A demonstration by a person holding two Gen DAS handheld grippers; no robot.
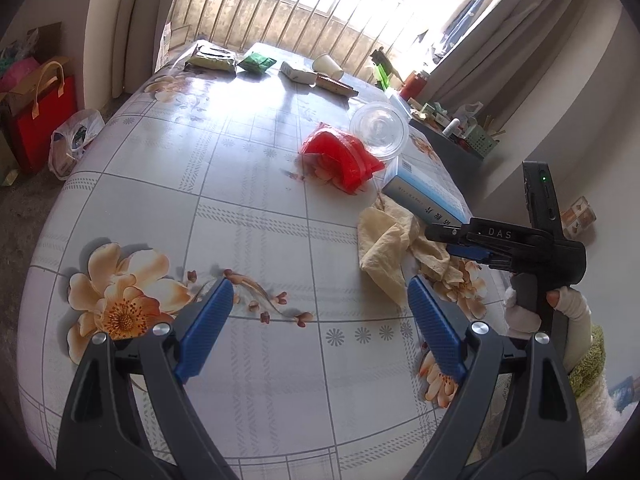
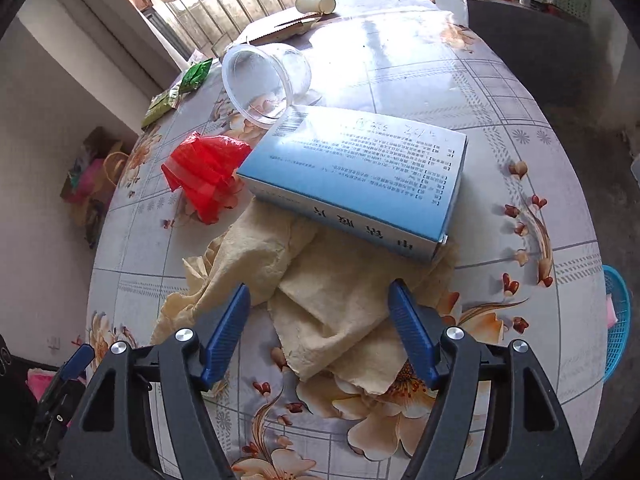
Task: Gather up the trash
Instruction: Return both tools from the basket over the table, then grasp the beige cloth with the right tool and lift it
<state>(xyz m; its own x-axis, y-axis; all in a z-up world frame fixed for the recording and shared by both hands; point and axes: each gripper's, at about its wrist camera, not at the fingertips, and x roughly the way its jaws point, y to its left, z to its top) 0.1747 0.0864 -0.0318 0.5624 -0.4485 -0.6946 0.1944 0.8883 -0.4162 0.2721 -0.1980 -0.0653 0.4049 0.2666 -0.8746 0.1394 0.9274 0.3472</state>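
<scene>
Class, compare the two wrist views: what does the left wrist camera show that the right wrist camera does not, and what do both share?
Only the left wrist view shows the red gift bag on the floor and the right gripper seen from the side. Only the right wrist view shows the blue basket beside the table. Both share the blue box, red plastic bag, clear plastic cup, crumpled beige paper and paper cup.

Ahead of the tongs: one blue box [image 2: 352,176], one clear cup [image 2: 266,80], one red bag [image 2: 204,174], one paper cup [image 2: 316,2], two green packets [image 1: 256,62].
</scene>
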